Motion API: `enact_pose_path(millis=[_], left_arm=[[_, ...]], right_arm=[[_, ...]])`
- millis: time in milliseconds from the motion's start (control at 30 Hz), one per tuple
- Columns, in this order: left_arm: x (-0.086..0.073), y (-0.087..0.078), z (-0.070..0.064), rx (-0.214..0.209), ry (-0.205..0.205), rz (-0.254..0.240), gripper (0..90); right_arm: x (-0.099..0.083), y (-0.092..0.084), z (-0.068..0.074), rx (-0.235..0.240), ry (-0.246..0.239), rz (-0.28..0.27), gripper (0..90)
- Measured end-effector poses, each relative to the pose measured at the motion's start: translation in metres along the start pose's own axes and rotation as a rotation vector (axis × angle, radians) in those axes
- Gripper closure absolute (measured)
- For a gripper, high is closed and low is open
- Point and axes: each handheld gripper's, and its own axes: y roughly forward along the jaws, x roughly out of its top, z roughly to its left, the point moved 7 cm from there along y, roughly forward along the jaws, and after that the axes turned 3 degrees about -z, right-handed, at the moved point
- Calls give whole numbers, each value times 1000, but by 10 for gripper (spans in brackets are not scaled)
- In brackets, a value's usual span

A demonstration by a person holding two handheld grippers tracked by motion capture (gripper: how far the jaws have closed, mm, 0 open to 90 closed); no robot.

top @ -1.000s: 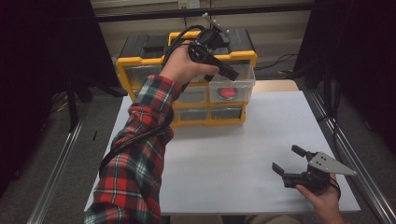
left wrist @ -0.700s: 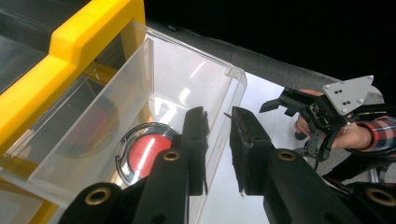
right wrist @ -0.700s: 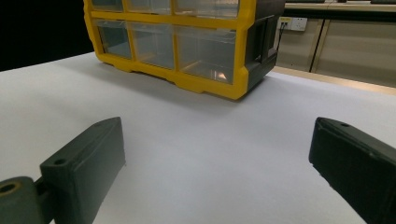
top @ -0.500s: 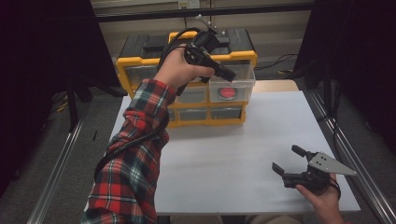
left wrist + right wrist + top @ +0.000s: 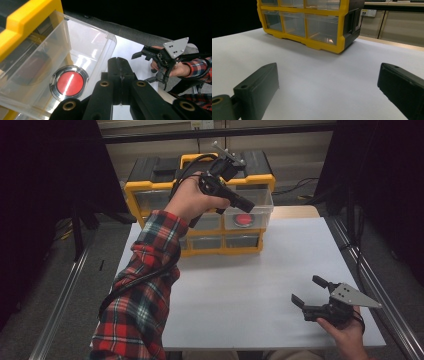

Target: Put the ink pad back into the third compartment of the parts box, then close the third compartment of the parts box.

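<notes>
- Landmark: yellow drawer cabinet, standing at the far edge of the white table, clear-fronted drawers facing me.
- Open drawer: a clear plastic one, pulled out of the cabinet's upper row at its right end, projecting toward me.
- Red disc: round, red face with a silvery rim, lying flat on the floor of the open drawer, near its front wall.
- My left gripper: held above the open drawer's front edge, just beside the red disc and clear of it. Its jaws have just been closing and now meet, with nothing between them.
- My left sleeve: red plaid, reaching from the near table edge up to the cabinet.
- My right gripper: low over the table, well apart from the cabinet, toward the near right corner. Jaws spread wide, pointing toward the cabinet, holding nothing; bare table lies between them.
</notes>
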Motion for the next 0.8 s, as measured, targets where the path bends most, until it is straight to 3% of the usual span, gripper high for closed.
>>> enact_pose_path(millis=[800], left_arm=[[-8, 6, 8, 26, 8, -9, 892]], right_arm=[[0, -2, -1, -6, 14, -1, 30]])
